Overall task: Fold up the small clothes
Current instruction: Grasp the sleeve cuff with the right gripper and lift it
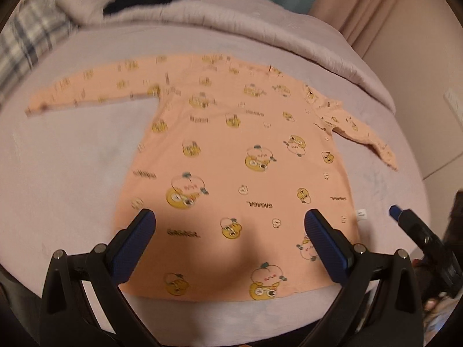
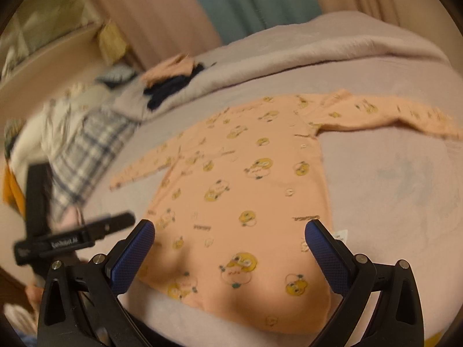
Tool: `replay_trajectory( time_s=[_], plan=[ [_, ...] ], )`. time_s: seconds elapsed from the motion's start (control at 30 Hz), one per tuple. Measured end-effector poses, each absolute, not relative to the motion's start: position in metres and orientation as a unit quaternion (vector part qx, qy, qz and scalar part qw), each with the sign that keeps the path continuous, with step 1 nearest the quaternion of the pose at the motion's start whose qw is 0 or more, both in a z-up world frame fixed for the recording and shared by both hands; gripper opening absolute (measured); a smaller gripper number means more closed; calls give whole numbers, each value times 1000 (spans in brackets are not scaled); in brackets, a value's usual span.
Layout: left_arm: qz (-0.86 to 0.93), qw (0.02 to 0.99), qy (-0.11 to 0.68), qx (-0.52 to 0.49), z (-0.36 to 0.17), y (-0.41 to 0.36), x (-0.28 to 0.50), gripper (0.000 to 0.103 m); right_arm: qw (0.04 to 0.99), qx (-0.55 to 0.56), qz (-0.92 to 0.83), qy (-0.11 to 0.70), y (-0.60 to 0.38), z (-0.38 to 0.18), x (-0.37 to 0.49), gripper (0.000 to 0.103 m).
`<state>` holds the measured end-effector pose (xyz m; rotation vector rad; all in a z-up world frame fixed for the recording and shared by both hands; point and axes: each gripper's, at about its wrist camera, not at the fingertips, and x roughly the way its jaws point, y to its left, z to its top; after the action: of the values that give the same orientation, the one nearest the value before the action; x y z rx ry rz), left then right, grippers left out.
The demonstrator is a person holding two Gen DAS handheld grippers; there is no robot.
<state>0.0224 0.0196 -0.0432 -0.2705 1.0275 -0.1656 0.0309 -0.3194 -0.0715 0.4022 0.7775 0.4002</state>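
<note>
A small peach long-sleeved shirt (image 1: 231, 150) with yellow cartoon prints lies flat on the bed, hem toward me, both sleeves spread sideways. My left gripper (image 1: 230, 219) hovers open above the hem with nothing between its blue pads. In the left wrist view the right gripper (image 1: 411, 225) shows at the right edge beside the shirt's side seam. From the right wrist view the same shirt (image 2: 246, 196) fills the middle, and my right gripper (image 2: 230, 230) stands open over its lower part. The left gripper (image 2: 86, 231) appears at the left there, its opening not visible.
The lilac bed sheet (image 1: 72, 173) surrounds the shirt. A rolled lilac blanket (image 1: 231, 14) runs along the far side, with dark and peach clothes (image 2: 170, 78) piled on it. A plaid pillow (image 2: 84, 156) lies at the left. Curtains (image 2: 246, 5) hang behind the bed.
</note>
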Motion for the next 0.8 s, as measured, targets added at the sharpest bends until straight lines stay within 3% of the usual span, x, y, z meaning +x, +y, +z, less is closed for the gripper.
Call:
replay_trajectory(
  time_s=[0.47, 0.7, 0.8],
  plan=[
    [-141, 824, 508, -208, -60, 21, 62, 103, 841, 418, 12, 343, -484, -120, 50, 103],
    [-158, 777, 538, -284, -73, 27, 87, 102, 791, 519, -37, 323, -530, -144, 77, 102],
    [-136, 785, 542, -268, -68, 25, 98, 102, 782, 540, -41, 310, -539, -145, 93, 99]
  ],
)
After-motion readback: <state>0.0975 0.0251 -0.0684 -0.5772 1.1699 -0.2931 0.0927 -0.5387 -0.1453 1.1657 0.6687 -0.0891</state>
